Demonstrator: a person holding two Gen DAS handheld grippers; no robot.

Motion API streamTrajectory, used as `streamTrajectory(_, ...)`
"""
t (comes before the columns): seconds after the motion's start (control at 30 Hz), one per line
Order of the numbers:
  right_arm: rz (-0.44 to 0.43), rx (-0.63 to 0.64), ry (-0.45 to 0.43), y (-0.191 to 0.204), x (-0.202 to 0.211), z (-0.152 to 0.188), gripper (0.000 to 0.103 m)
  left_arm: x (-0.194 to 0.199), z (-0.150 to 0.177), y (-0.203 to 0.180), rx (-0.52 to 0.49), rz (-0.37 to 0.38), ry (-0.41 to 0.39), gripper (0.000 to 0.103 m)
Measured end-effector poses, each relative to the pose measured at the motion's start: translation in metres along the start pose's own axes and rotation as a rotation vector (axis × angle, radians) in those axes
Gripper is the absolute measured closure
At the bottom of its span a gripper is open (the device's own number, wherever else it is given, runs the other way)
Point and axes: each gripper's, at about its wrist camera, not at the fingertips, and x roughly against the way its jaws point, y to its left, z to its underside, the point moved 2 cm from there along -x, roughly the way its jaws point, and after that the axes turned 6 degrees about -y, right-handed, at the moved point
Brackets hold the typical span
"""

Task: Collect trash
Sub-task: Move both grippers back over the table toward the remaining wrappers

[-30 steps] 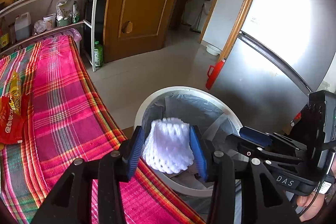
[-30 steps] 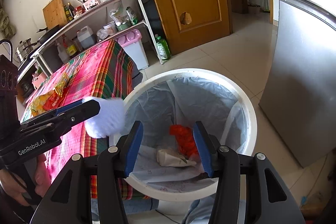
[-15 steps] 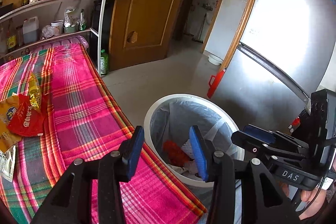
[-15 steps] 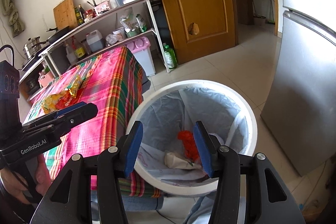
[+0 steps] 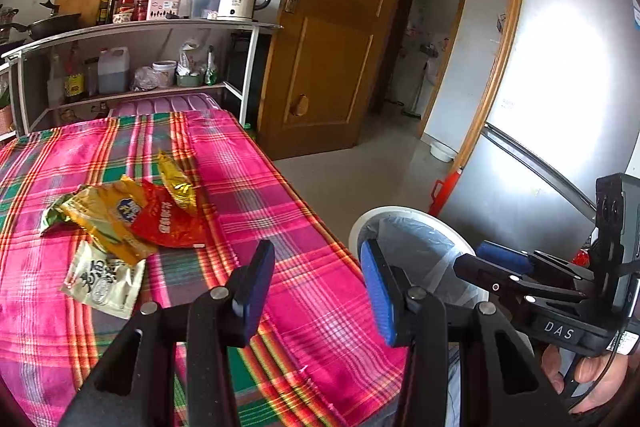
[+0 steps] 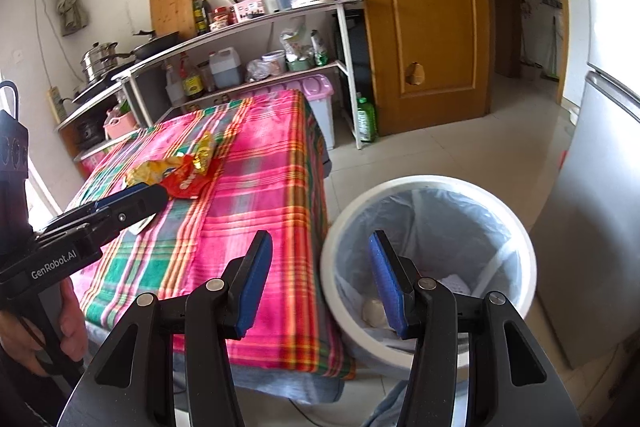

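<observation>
- Left wrist view: the left claw (image 5: 316,287) tilts down over the near edge of the table covered in a pink, green and orange plaid cloth (image 5: 280,211), its blue pads spread with nothing between them.
- To its right, the right claw (image 5: 486,259) juts in black and blue, a person's hand (image 5: 580,375) gripping its handle at the lower right; from here I cannot tell how its pads stand.
- A heap of crumpled snack wrappers in yellow, red and gold foil (image 5: 132,215) lies on the cloth left of centre, its long axis running from near left to far right, with a pale flat sachet (image 5: 104,281) just in front.
- The round white bin lined with a pale plastic bag (image 5: 400,217) stands beside the table's right edge.
- Right wrist view: the right claw (image 6: 320,279) angles down between table edge and bin (image 6: 516,223), pads spread and empty.
- The left claw (image 6: 134,197) reaches in from the left, a hand (image 6: 56,327) on its grip, its tip near the wrappers (image 6: 176,173).
</observation>
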Motion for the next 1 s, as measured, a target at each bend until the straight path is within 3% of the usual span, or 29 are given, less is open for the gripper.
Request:
streamTrajectory(0.33, -0.1, 0.081, -0.009, 0.044, -0.005, -0.001, 0.052, 0.038, 0.007, 0.044, 0.029, -0.118, -0.054, 0.056)
streamTrajectory(0.7, -0.177, 0.129, 0.003, 0.073, -0.016, -0.004, 0.052, 0.064, 0.01, 0.076, 0.062, -0.183, -0.097, 0.056)
streamTrajectory(1.0, -0.225, 0.157, 0.038, 0.094, -0.033, -0.005, 0.052, 0.071, 0.017, 0.105, 0.105, -0.229, -0.088, 0.056)
